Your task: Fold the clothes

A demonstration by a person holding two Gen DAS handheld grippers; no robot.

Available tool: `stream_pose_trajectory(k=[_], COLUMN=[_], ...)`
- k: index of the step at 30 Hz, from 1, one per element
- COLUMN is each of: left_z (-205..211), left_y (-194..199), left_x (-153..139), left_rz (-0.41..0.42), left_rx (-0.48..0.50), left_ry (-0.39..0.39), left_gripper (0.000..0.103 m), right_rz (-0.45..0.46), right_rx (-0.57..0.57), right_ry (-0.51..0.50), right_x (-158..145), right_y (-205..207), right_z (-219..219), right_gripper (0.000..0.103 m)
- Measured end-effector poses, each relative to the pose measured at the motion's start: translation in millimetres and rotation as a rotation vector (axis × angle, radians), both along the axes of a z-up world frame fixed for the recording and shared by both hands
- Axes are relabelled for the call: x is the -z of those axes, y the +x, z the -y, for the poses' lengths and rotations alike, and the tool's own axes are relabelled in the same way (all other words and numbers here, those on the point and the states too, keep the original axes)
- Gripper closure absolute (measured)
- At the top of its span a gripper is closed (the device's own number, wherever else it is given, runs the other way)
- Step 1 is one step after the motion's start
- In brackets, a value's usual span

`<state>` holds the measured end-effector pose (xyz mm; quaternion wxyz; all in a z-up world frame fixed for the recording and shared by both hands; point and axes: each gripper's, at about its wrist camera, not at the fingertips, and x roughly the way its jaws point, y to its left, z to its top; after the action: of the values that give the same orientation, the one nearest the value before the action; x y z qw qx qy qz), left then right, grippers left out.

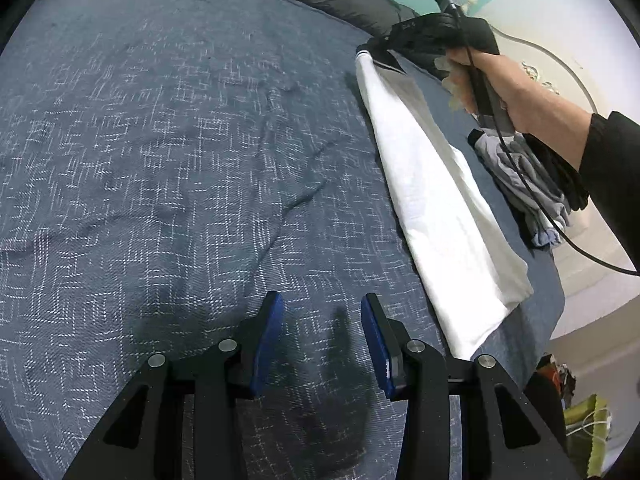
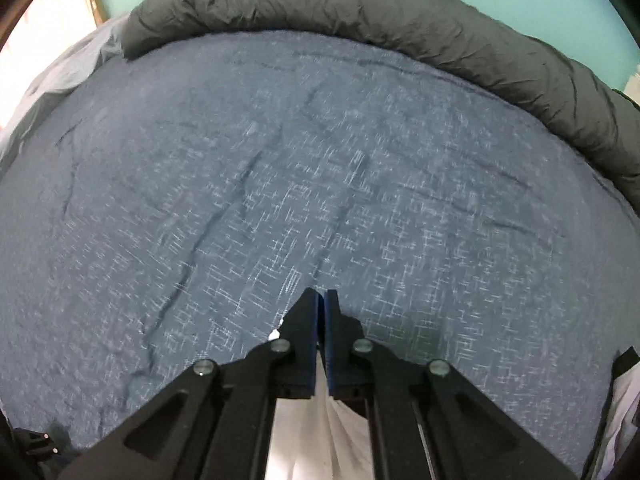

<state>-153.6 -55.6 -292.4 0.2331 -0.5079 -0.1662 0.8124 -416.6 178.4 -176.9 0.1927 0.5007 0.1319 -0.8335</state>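
A white garment (image 1: 440, 200) lies as a long folded strip along the right side of the blue patterned bedcover (image 1: 160, 160). A person's hand (image 1: 508, 92) holds my right gripper (image 1: 376, 50) at the strip's far end, shut on the cloth's corner. In the right wrist view that gripper (image 2: 322, 296) has its blue pads pressed together, and the white garment (image 2: 320, 420) trails down between and under the fingers. My left gripper (image 1: 323, 304) hovers open over bare bedcover to the left of the strip's near end, with nothing between its fingers.
A rolled dark duvet (image 2: 360, 8) runs along the far edge of the bed. A heap of grey and dark clothes (image 1: 524, 184) sits right of the white strip, near the bed's right edge. A black cable (image 1: 532, 196) hangs from the right gripper. Clutter (image 1: 588, 428) lies on the floor.
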Motion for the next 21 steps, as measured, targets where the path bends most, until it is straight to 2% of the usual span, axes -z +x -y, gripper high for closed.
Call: stream_pose_trajectory(k=[3,6,8,10,11,14,17,21], left_z=[-2.8,-5.0,-5.4,-6.4,-7.1,-9.2,-10.2,-11.4], left_y=[-1.5,-0.9,-1.3,-1.3,-1.2,-1.1,0.0,2.5], left_x=[1.6,1.3,0.8,0.1,-0.1,-1.3,-3.6,-7.1], left_rz=[0.004,0.005,0.004,0.004,0.004,0.002,-0.006,-0.012], left_rx=[0.007,0.013,0.013,0.015,0.016,0.018,0.02,0.024], left_ry=[0.0,-0.003,-0.002,0.0,0.002,0.002,-0.001,-0.004], left_gripper=[0.059,0.059,0.059,0.059,0.059,0.059,0.059,0.059], right_rz=[0.022,0.085,0.072,0.047,0.036,-0.009,-0.039,0.006], right_rx=[-0.013,-0.008,0.003,0.014,0.023,0.041,0.08,0.121], right_ry=[-0.008,0.013,0.0,-0.034,-0.042,-0.112,-0.148,-0.167], right_x=[10.0,23.1,18.7,3.8,-3.3,-36.1,-59.0,-52.9], right_y=[0.0,-1.8,-0.2,2.8,3.9,11.1,20.5,50.1], right_z=[7.8,13.5,11.1,3.8,0.3,-24.9,-62.3,-128.7], right_gripper=[0.1,0.1,0.099,0.093,0.086,0.07,0.069,0.069])
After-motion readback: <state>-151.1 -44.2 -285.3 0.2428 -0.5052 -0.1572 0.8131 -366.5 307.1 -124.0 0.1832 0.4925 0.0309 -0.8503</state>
